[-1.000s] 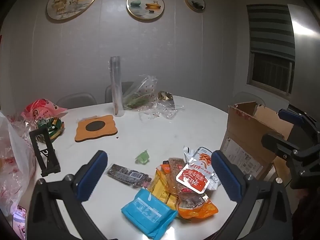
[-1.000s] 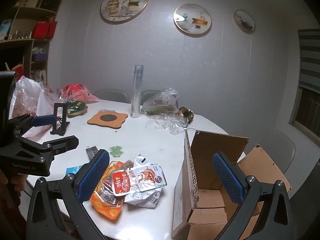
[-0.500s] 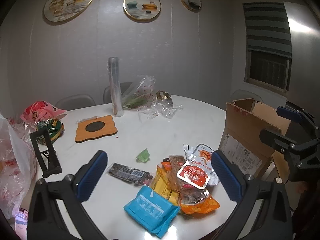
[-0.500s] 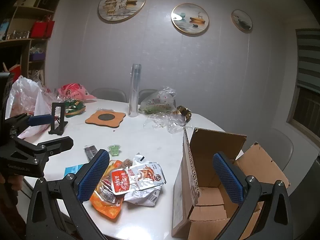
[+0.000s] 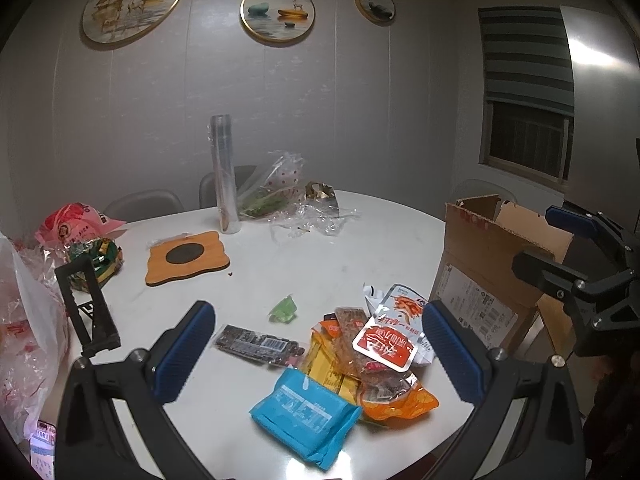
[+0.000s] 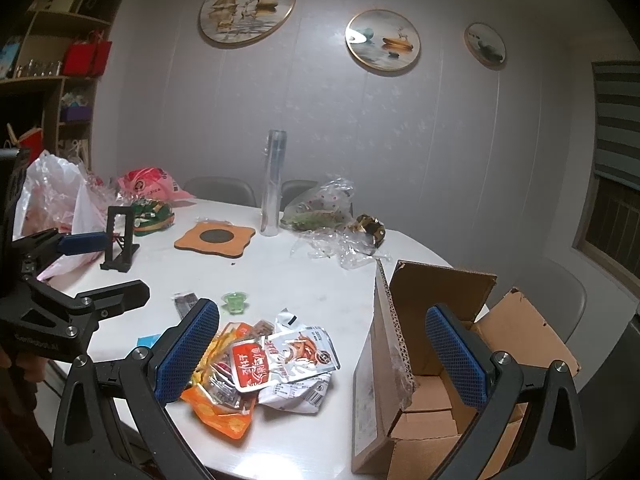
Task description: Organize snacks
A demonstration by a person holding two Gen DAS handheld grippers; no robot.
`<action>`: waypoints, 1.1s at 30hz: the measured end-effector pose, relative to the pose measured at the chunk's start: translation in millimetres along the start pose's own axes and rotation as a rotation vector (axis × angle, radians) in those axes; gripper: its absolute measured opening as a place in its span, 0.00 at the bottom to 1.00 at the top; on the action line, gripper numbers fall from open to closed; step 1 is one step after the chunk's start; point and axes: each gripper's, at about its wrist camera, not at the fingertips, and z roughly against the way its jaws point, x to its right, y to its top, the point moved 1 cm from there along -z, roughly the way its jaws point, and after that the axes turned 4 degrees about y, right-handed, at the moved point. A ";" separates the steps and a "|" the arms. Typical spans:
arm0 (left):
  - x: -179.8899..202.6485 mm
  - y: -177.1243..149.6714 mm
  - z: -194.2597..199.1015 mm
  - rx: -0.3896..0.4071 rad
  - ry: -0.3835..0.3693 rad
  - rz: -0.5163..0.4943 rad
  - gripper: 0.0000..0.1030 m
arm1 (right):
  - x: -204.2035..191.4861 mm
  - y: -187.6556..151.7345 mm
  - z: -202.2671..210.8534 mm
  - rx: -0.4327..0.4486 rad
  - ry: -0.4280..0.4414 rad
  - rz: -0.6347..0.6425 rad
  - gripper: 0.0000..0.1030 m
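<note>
snacks (image 5: 360, 356) are heaped on the near part of the round white surface (image 5: 280, 264), just left of an open cardboard box (image 5: 492, 264) that stands at the surface's right edge with its flaps up. the heap is topped by a red-and-white pouch (image 5: 386, 340), laid over a white packet, brown strips, yellow packets and an orange pouch (image 5: 400, 404). a blue packet (image 5: 304, 416) is seen touching the heap's near left side, a dark bar-coded packet (image 5: 256, 344) lies just left of the heap, and a small green jelly cup (image 5: 284, 310) sits apart behind it. the left claw (image 5: 316, 356) is held wide above the near edge, nothing between its blue pads, the heap framed between the fingers. the right claw (image 6: 320, 354) is likewise spread wide and empty, one pad over the heap's left side and the other over the box's open top. inside the box (image 6: 432, 400) only bare cardboard is seen. farther back, a wooden coaster (image 5: 188, 256), a clear upright tube (image 5: 224, 176), crumpled plastic bags (image 5: 288, 200), a black stand (image 5: 86, 308) and a pink bag (image 5: 76, 220) are spread over the surface.
</note>
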 end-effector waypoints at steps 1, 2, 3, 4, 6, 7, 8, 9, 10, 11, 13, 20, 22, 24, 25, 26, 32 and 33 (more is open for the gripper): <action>0.2 0.0 0.0 0.000 0.001 0.000 0.99 | 0.4 -0.2 -0.1 0.000 0.001 0.001 1.00; -1.0 -0.6 0.2 0.000 0.001 0.002 0.99 | -0.8 -0.2 -0.2 -0.003 -0.002 0.004 1.00; -2.1 -1.5 0.4 0.000 0.001 0.003 0.99 | -1.6 0.3 0.1 -0.008 -0.005 0.004 1.00; -3.5 -2.3 0.6 -0.001 0.001 0.006 0.99 | -3.6 1.1 -0.2 -0.012 -0.007 0.005 1.00; -6.0 -4.6 1.5 0.000 -0.001 0.010 0.99 | -5.6 1.1 -0.7 -0.017 -0.006 0.004 1.00; -6.9 -5.7 1.7 -0.001 -0.001 0.012 0.99 | -6.8 1.1 -1.0 -0.019 -0.007 0.004 1.00; -7.9 -6.9 1.8 -0.003 0.001 0.014 0.99 | -7.6 0.9 -1.4 -0.020 -0.008 0.004 1.00; -8.7 -7.9 2.2 -0.004 0.003 0.015 0.99 | -8.5 0.7 -1.5 -0.021 -0.010 0.005 1.00; -10.2 -9.2 2.7 -0.004 0.003 0.016 0.99 | -9.3 0.6 -1.7 -0.023 -0.011 0.004 1.00; -11.0 -10.0 3.3 -0.003 0.002 0.015 0.99 | -9.8 0.4 -1.9 -0.024 -0.012 0.003 1.00; -12.1 -10.5 4.1 -0.003 0.001 0.015 0.99 | -9.2 -0.9 -2.4 -0.028 -0.013 0.002 1.00; -15.7 -11.6 5.2 0.001 -0.002 0.018 0.99 | -10.1 -0.7 -3.6 -0.032 -0.005 0.001 1.00; -16.5 -11.2 5.7 0.002 -0.006 0.022 0.99 | -9.4 -1.9 -2.1 -0.023 0.013 -0.004 1.00; -16.4 -9.4 6.0 0.003 -0.009 0.025 0.99 | -8.0 -3.0 0.6 -0.006 0.036 -0.016 1.00; -16.3 -9.0 6.1 0.004 -0.010 0.026 0.99 | -7.1 -3.7 2.6 0.005 0.048 -0.022 1.00; -15.6 -8.3 5.9 0.004 -0.010 0.025 0.99 | -6.9 -3.5 3.2 0.008 0.050 -0.024 1.00; -14.1 -6.7 7.7 0.012 -0.017 0.021 0.99 | -5.9 -4.3 4.6 0.007 0.043 -0.025 1.00; -14.1 -7.1 8.5 0.013 -0.019 0.022 0.99 | -5.6 -4.4 4.6 0.002 0.040 -0.023 1.00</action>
